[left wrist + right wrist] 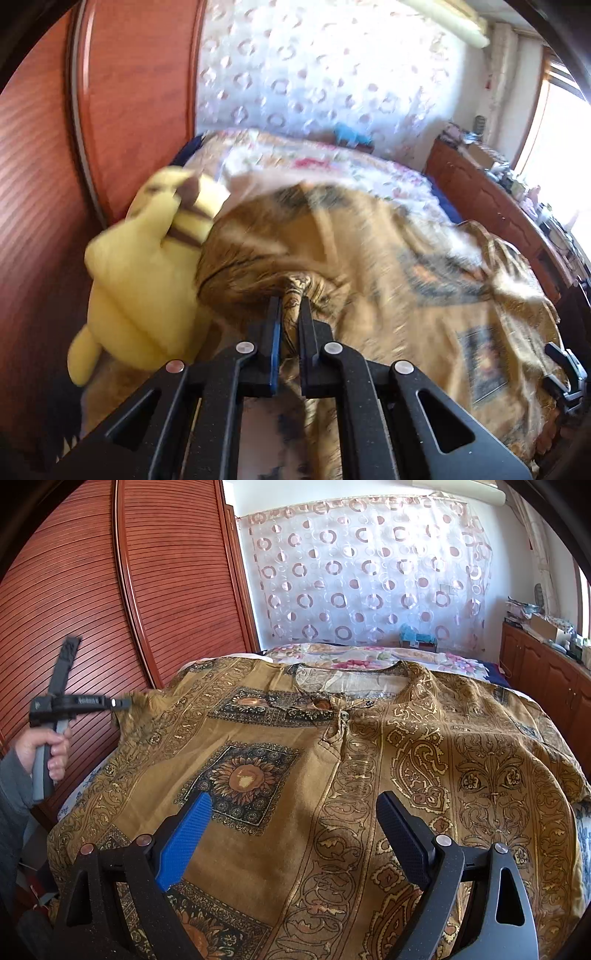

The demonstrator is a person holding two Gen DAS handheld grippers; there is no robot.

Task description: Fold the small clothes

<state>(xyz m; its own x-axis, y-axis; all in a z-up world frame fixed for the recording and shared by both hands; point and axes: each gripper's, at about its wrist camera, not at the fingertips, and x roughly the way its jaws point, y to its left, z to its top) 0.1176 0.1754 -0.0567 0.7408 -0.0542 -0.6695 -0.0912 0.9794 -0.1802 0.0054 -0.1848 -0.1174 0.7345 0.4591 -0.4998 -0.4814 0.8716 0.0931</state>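
Observation:
A golden-brown patterned shirt [332, 757] lies spread front-up on the bed, collar toward the far wall. My left gripper [290, 306] is shut on a bunched fold of the shirt [369, 258], which rises between its two fingers. In the right wrist view, the left gripper [122, 703] pinches the shirt's left sleeve edge, and a hand [48, 749] holds its handle. My right gripper [295, 799] hovers wide open over the shirt's lower front with nothing between its pads. The left wrist view is motion-blurred.
A yellow plush toy [147, 266] lies at the bed's left edge beside the shirt. Red-brown louvered wardrobe doors [92, 609] stand close on the left. A floral sheet [369, 661] covers the bed's far end. A wooden cabinet [546, 679] with clutter runs along the right.

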